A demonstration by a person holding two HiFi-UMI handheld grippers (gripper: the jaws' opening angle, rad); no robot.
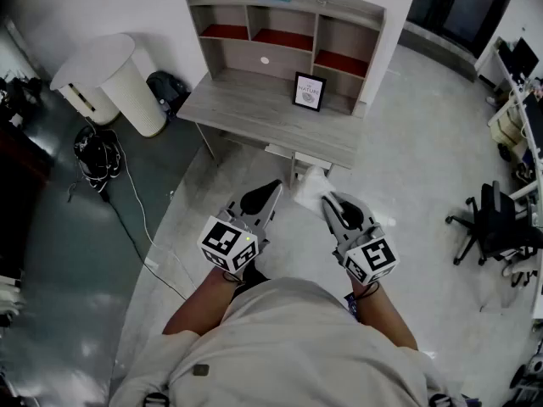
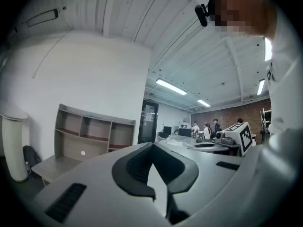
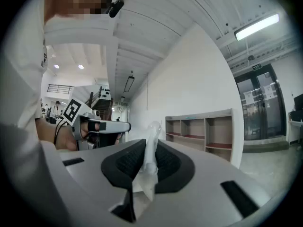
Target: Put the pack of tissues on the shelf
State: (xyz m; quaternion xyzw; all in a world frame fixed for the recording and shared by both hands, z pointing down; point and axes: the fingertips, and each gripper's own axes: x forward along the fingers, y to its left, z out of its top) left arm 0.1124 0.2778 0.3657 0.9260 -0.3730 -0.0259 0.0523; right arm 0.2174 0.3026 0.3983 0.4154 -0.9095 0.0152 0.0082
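The pack of tissues (image 1: 307, 186) is white and soft, and my right gripper (image 1: 327, 198) is shut on it, held in the air in front of the desk (image 1: 254, 113). In the right gripper view the pack (image 3: 152, 135) stands pinched between the dark pads (image 3: 128, 162). My left gripper (image 1: 271, 186) hovers beside it on the left, shut and holding nothing. The left gripper view shows its jaws (image 2: 152, 146) meeting at the tips. The grey shelf (image 1: 284, 36) with several compartments stands at the back of the desk, ahead of both grippers.
A framed picture (image 1: 309, 91) leans on the desk under the shelf. A white cylindrical bin (image 1: 114, 79), a dark bag (image 1: 165, 87) and cables (image 1: 97, 151) lie left of the desk. An office chair (image 1: 496, 223) stands far right. People stand far off (image 2: 210, 126).
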